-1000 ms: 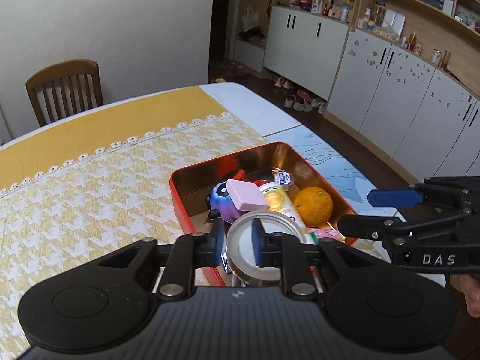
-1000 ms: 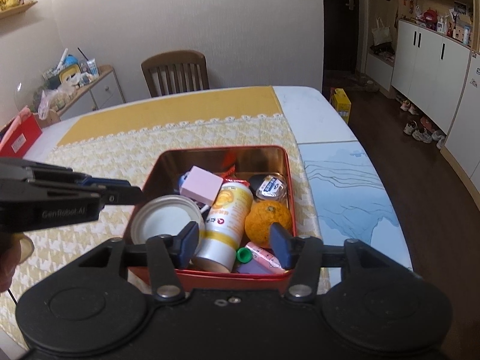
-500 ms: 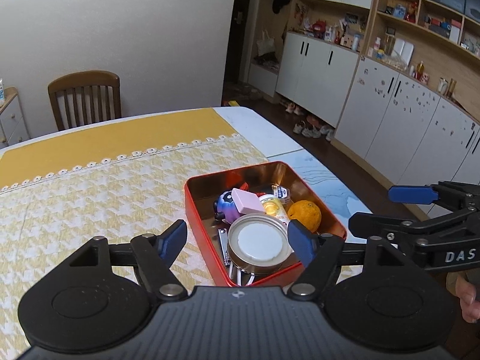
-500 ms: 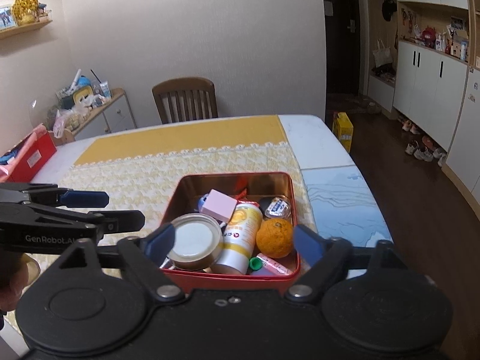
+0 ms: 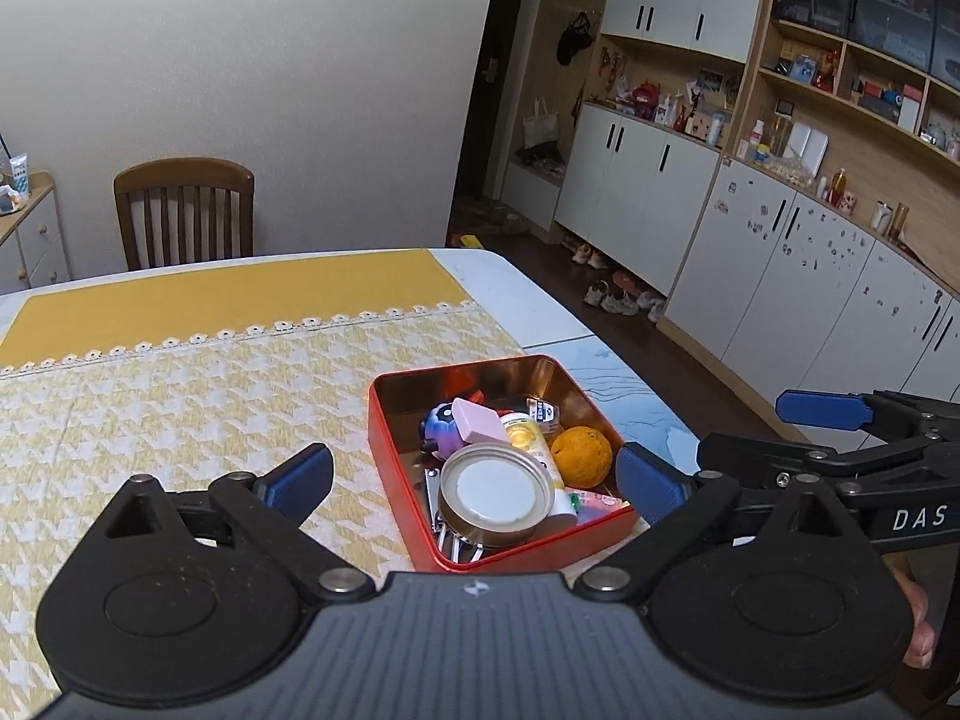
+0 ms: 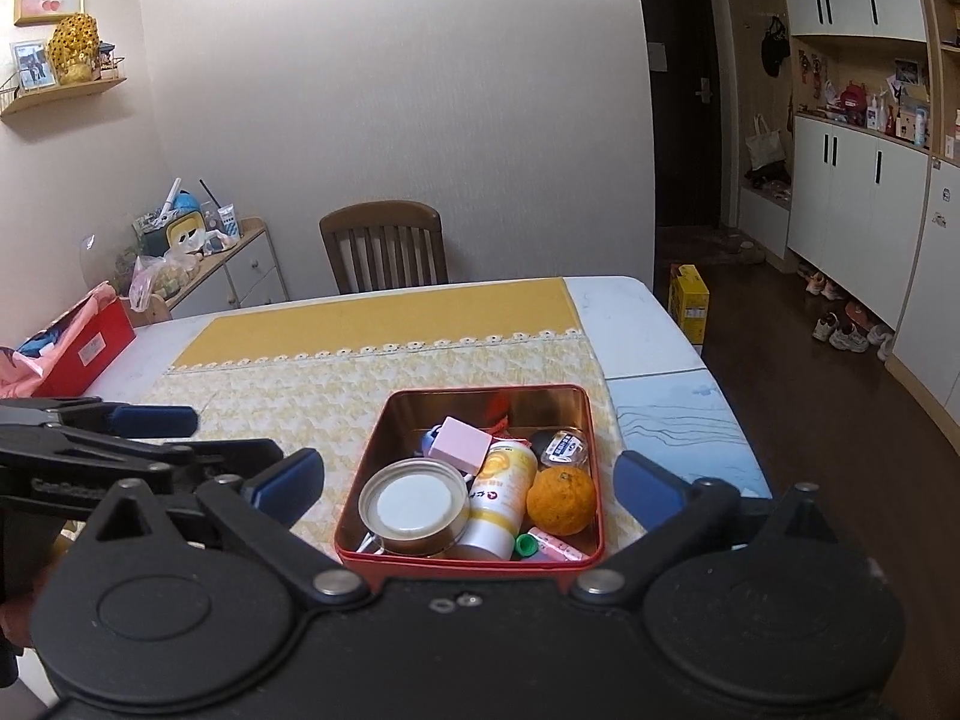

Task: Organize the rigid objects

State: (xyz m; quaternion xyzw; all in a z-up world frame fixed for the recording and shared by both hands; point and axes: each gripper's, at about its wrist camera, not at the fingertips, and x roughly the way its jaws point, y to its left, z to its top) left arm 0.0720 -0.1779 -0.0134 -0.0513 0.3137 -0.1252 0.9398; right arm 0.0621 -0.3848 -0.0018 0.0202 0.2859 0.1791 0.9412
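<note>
A red tin box [image 5: 377, 438] sits on the yellow houndstooth cloth near the table's right edge. Inside it lie a round can with a white lid [image 5: 495, 489], an orange [image 5: 581, 457], a yellow bottle [image 5: 527, 437], a pink block [image 5: 477, 420] and a purple toy [image 5: 437, 427]. My left gripper [image 5: 474, 474] hovers above and short of the box, its jaws opening wide with nothing held between them. My right gripper [image 6: 468, 480] hovers likewise over the box [image 6: 480, 561], its jaws opening and empty. The can [image 6: 414, 504] and orange [image 6: 561, 501] rest below it.
A wooden chair [image 6: 384, 246] stands at the table's far side. A red carton [image 6: 90, 348] sits at the table's left end. A yellow box [image 6: 689, 300] is on the floor to the right. White cabinets [image 5: 780, 276] line the right wall.
Both grippers have spread from narrow to wide and drawn back and up from the box. The left one has let go of the round can, which lies in the box.
</note>
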